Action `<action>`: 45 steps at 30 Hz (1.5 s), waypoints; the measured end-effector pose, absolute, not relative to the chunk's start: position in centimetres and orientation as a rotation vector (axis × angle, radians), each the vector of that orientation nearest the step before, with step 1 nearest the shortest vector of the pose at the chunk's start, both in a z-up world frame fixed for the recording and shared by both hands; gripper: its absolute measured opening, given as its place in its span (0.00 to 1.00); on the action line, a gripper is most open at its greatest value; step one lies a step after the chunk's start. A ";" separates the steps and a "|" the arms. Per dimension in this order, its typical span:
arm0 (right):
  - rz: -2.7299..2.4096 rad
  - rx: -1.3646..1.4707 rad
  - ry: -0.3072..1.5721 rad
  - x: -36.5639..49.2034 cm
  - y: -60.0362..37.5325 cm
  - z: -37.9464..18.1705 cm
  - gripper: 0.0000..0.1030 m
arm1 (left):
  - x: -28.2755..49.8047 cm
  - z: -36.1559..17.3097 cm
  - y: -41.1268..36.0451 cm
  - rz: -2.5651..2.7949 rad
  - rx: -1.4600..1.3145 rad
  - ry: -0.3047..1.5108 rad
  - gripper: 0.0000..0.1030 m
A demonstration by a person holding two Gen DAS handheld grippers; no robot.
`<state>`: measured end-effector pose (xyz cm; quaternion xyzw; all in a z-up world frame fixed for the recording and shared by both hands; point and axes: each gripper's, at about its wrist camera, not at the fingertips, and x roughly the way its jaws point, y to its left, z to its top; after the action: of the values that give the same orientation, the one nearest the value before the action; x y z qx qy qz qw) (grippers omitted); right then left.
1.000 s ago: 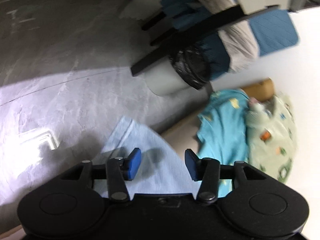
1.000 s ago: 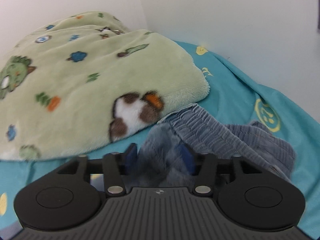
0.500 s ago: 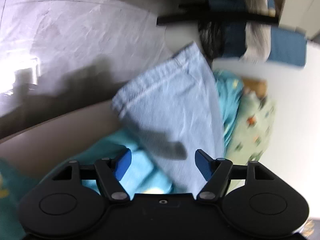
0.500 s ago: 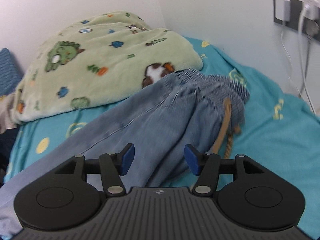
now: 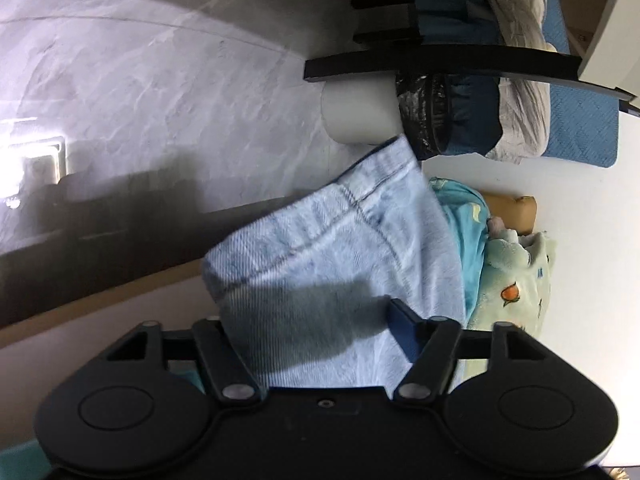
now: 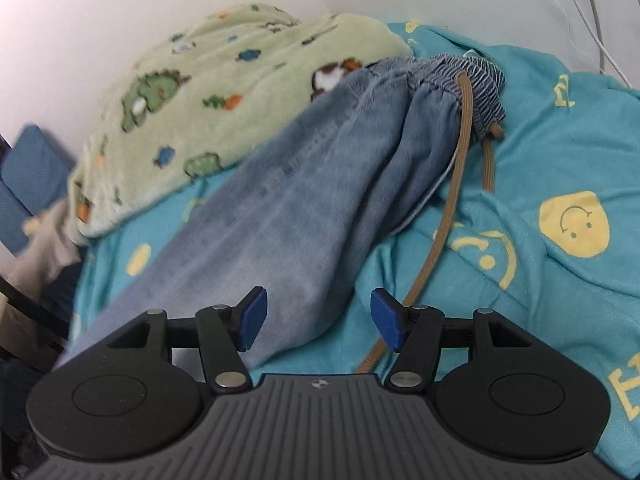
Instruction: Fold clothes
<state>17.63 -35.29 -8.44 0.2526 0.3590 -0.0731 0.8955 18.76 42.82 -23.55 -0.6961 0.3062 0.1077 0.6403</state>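
Bed (image 6: 560, 152): jeans (image 6: 304, 208) + green blanket (image 6: 224, 80).

Both grippers held with fingers parted.

The left gripper (image 5: 316, 320) had its fingers spread wide, only the right blue pad (image 5: 404, 322) showing, the left one hidden from view. The right gripper (image 6: 318, 320) pointed forward with both blue pads (image 6: 252, 318) apart and nothing clamped between them.
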 end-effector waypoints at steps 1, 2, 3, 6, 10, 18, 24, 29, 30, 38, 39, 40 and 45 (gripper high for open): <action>-0.168 0.494 0.742 17.7 -34.9 -8.6 0.58 | 19.0 -23.3 42.8 0.242 -1.570 0.695 0.50; -0.185 0.465 0.740 17.7 -34.5 -8.8 0.58 | 19.3 -23.0 42.8 0.246 -1.542 0.694 0.45; -0.191 0.442 0.732 17.8 -34.3 -8.8 0.58 | 19.4 -22.5 42.6 0.252 -1.509 0.692 0.38; -0.204 0.429 0.706 17.1 -33.7 -8.9 0.58 | 20.1 -20.6 41.8 0.276 -1.380 0.691 0.25; -0.186 0.432 0.681 16.0 -33.2 -9.0 0.58 | 21.0 -16.4 40.1 0.339 -1.172 0.693 0.18; -0.167 0.401 0.676 15.9 -33.8 -9.1 0.58 | 22.0 -4.6 33.6 0.371 -0.791 0.594 0.16; -0.137 0.449 0.639 15.5 -34.5 -8.0 0.58 | 22.7 3.7 24.2 0.277 -0.490 0.491 0.16; -0.123 0.494 0.585 15.1 -35.8 -6.8 0.58 | 23.1 7.2 13.6 0.152 -0.279 0.418 0.16; -0.123 0.499 0.576 15.0 -36.1 -6.6 0.58 | 23.1 7.5 11.4 0.124 -0.243 0.407 0.16; -0.126 0.565 0.548 14.9 -38.7 -6.1 0.58 | 22.8 1.7 -4.9 -0.067 -0.021 0.410 0.16; -0.127 0.572 0.548 14.9 -38.9 -6.2 0.58 | 22.7 0.1 -6.5 -0.086 0.000 0.426 0.16; -0.127 0.579 0.549 15.0 -39.1 -6.3 0.58 | 22.6 -1.5 -7.9 -0.105 0.022 0.446 0.16; -0.123 0.623 0.558 15.2 -40.3 -6.8 0.58 | 22.3 -9.4 -13.7 -0.170 0.148 0.584 0.16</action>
<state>15.24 -40.29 -6.75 0.3022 0.2709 -0.0597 0.9120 22.35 -13.71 -9.40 0.0729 0.2874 -0.0834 0.9514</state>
